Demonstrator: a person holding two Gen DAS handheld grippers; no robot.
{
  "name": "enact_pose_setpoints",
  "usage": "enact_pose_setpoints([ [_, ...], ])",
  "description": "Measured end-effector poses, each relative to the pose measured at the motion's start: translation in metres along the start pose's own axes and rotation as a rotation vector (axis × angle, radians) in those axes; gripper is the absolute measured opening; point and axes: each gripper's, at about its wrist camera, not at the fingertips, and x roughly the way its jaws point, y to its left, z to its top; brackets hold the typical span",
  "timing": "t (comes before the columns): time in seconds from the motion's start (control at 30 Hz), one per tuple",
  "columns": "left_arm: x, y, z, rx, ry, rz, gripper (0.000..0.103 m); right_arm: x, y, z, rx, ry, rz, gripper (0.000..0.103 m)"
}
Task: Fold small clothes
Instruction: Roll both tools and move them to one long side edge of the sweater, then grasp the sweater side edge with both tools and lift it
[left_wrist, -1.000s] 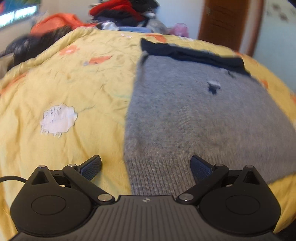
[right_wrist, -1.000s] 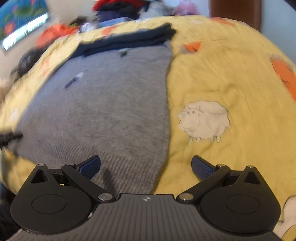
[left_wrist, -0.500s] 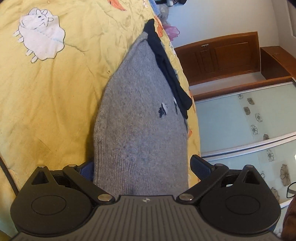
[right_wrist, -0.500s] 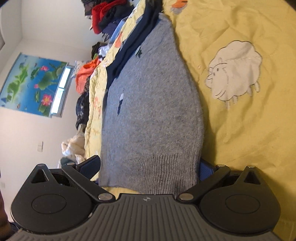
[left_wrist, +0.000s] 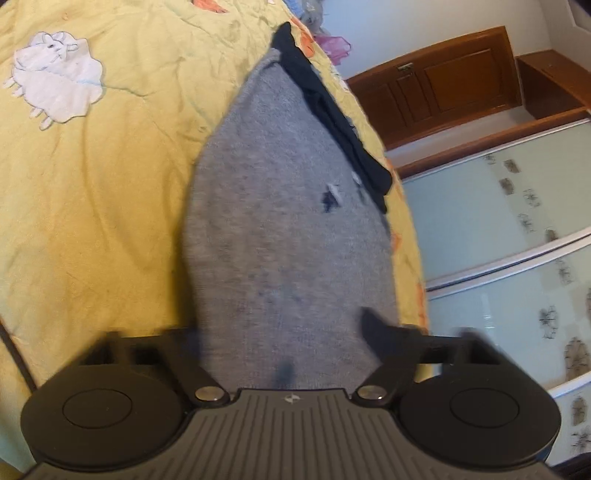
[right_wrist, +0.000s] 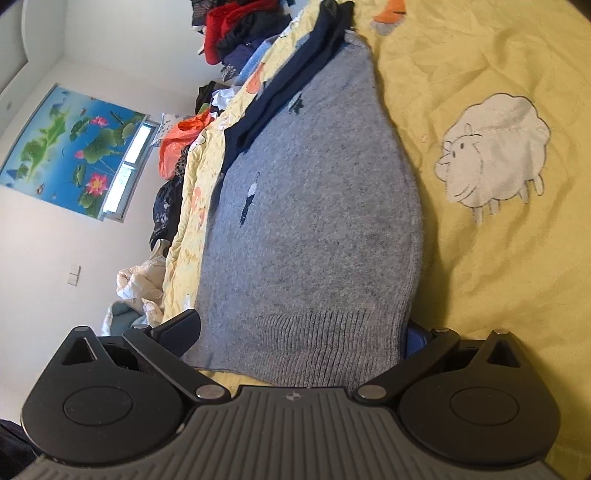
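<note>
A small grey knit sweater with a dark navy top band lies flat on a yellow quilt. My left gripper is turned on its side with the sweater's ribbed hem between its fingers; the fingers are blurred and partly closed in on the cloth. In the right wrist view the same sweater runs away from me, and my right gripper is also on its side, open, straddling the ribbed hem, its right finger under the cloth's edge.
The quilt has white sheep patches and orange patches. A pile of clothes sits at the bed's far end. A wooden door and glass wardrobe panels stand beside the bed. A lotus picture hangs on the wall.
Both grippers rolled from level onto their sides and moved onto the hem's two corners. Over the last half second the left fingers have moved inward on the cloth; the right ones stay wide.
</note>
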Motion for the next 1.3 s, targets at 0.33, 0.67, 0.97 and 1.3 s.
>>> enact_pose_setpoints([
  [0.33, -0.002, 0.018, -0.002, -0.059, -0.005, 0.045, 0.005, 0.007, -0.031, -0.010, 0.128, 0.021, -0.021, 0.010],
  [0.67, -0.021, -0.025, 0.027, 0.088, -0.083, -0.076, 0.005, -0.019, 0.007, 0.028, -0.018, -0.095, 0.088, 0.010],
  [0.97, -0.006, -0.070, 0.110, 0.187, -0.256, -0.115, 0.005, -0.013, 0.004, 0.100, 0.038, -0.325, 0.265, 0.010],
  [1.3, 0.080, -0.130, 0.252, 0.302, -0.343, -0.067, 0.005, 0.047, -0.012, 0.247, 0.104, -0.468, 0.313, 0.010],
])
